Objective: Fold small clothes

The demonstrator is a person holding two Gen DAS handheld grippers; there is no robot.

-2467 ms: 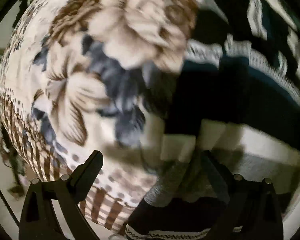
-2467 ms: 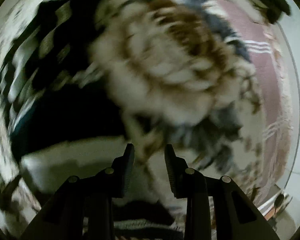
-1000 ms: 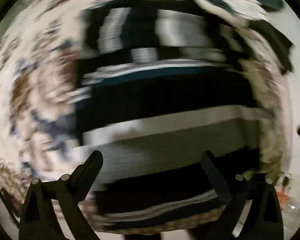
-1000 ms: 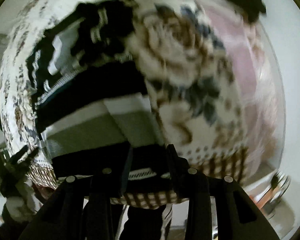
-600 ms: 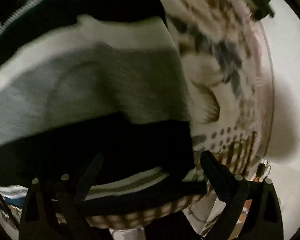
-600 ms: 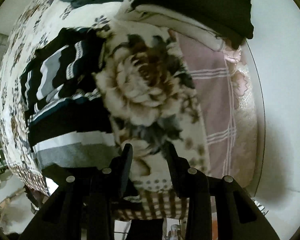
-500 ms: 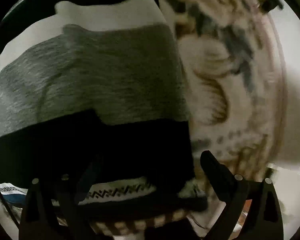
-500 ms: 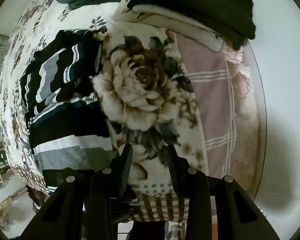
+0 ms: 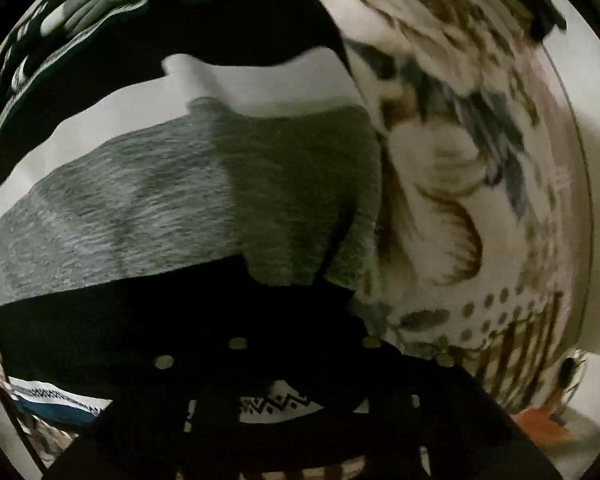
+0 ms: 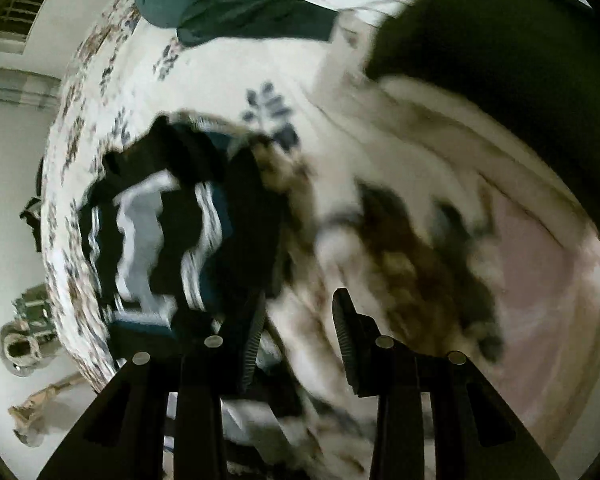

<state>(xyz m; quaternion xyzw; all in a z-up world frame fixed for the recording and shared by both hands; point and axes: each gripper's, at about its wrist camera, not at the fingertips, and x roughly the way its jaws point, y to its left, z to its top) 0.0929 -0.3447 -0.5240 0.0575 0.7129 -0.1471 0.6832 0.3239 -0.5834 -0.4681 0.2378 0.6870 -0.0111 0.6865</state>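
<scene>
Left hand-held gripper (image 9: 300,344) points straight down, closing on striped sweater (image 9: 204,200)

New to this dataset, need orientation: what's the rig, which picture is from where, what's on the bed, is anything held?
There is no robot. A person holds a two-finger gripper in each hand, and each carries a fisheye camera looking along its fingers.

The left view looks down on a striped sweater with black, white and grey bands, lying on a floral blanket. The left gripper is closing over the sweater's black bottom band; it is too dark to see whether it pinches.

The right view is blurred. The right gripper is part open with nothing between its fingers, above the blanket. Farther back lie a green garment and a dark folded pile.
</scene>
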